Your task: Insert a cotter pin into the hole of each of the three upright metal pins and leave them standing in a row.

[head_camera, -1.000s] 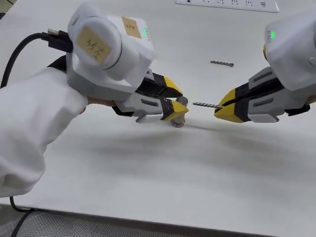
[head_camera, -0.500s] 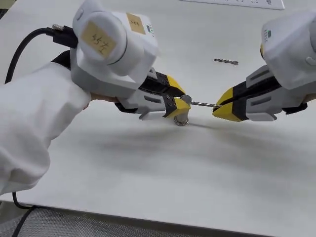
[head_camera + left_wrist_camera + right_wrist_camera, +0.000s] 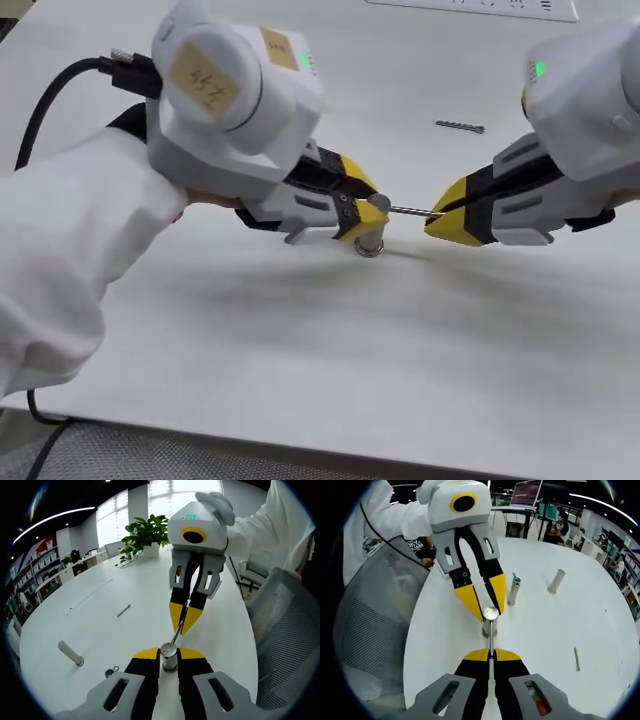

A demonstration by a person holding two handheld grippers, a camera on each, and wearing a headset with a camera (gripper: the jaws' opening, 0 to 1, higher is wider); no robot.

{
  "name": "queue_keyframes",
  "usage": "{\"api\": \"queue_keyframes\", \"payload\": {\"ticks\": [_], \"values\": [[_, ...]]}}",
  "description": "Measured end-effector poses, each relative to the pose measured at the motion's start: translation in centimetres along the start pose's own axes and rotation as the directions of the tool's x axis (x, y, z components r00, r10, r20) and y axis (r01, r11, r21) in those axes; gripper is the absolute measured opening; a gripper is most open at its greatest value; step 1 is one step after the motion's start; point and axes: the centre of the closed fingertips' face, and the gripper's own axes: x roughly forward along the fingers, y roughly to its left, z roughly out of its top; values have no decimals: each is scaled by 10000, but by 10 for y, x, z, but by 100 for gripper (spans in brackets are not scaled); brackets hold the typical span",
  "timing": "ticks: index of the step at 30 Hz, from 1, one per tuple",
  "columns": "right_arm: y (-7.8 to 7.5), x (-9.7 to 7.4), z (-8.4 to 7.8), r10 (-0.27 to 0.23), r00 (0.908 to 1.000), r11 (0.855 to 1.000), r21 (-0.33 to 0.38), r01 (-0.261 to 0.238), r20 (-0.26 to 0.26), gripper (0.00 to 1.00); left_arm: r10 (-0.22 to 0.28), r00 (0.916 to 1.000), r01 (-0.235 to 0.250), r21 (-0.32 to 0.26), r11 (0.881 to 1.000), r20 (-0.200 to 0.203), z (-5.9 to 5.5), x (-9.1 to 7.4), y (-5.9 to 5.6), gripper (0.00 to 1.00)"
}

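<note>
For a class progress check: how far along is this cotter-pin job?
Done: possibly one; a far metal pin seems to carry something near its top, too small to confirm. In hand: the left hand-held gripper grips an upright metal pin while the right hand-held gripper holds a cotter pin at its head. Left: the bare metal pin, and a spare cotter pin lying loose.

Metal pin (image 3: 169, 659): bright steel, polished, glossy cap.
Cotter pin (image 3: 410, 211) just beside pin head: thin grey wire, dull sheen.
Spare cotter pin (image 3: 459, 126) well beyond metal pin: same grey metal.
Table (image 3: 330, 340) under metal pin: white, smooth, matt.
Left gripper (image 3: 366, 207), right gripper (image 3: 440, 218) either side of metal pin: white satin plastic shells, yellow matt jaw tips, black plastic behind.
Label (image 3: 203, 82) on left gripper shell: yellow paper.
Sleeve (image 3: 70, 250) well left of metal pin: white cloth, creased.
Cable (image 3: 45, 95) beyond sleeve: black, smooth.
</note>
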Motion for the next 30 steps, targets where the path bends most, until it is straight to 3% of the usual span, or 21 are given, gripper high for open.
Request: {"api": "queue_keyframes", "payload": {"ticks": [30], "values": [[-3, 22, 20, 153, 9995, 9982, -576, -137, 276, 0, -79, 10000, 79, -64, 9999, -38, -1, 2, -3, 10]]}}
